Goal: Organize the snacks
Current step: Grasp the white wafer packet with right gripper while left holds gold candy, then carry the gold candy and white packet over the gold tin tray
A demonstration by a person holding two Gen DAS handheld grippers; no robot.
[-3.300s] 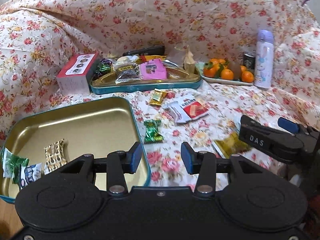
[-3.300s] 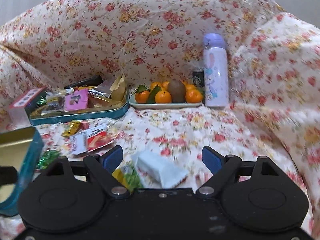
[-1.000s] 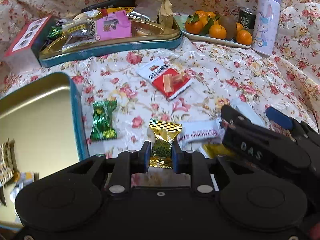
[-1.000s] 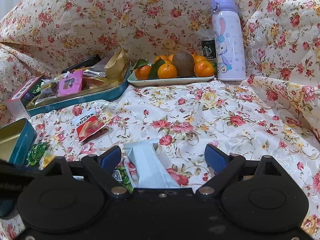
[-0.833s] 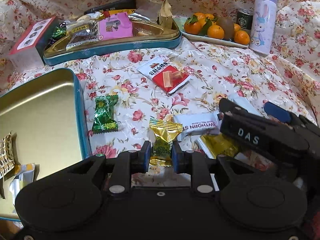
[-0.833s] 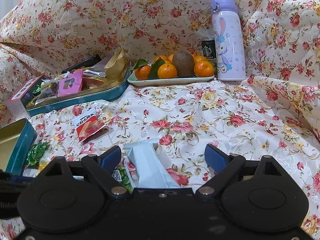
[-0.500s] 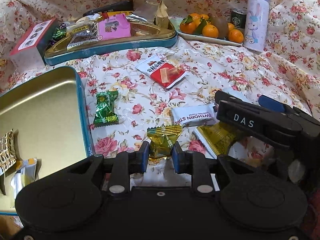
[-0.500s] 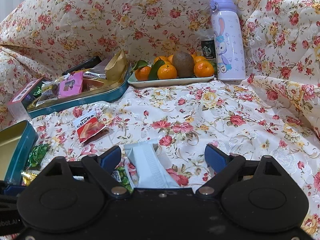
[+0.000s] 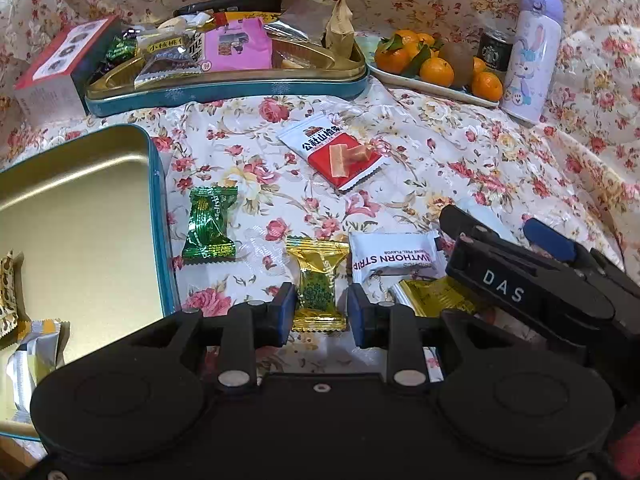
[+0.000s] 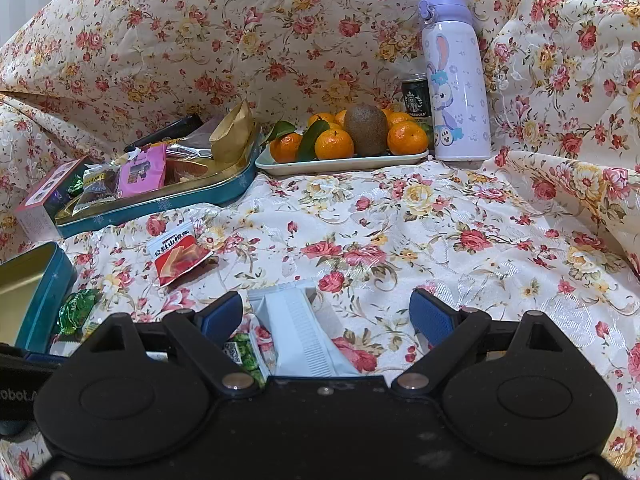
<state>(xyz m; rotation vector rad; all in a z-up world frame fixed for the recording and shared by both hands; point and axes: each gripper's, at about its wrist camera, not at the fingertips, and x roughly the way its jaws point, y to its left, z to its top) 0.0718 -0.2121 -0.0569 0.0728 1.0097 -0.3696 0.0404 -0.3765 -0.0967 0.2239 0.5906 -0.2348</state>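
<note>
My left gripper point(image 9: 321, 309) sits bottom centre of left wrist view, pads either side of the gold candy point(image 9: 318, 284) w/ small gaps, so jaws apart, not pinching. Candy lies on the floral cloth point(image 9: 460, 160), just right of the open tin point(image 9: 160, 216) at frame left; green candy point(image 9: 209, 223) between them. My right gripper point(image 10: 326, 314) is spread wide over a white packet point(image 10: 298, 332), bottom centre of right wrist view.
</note>
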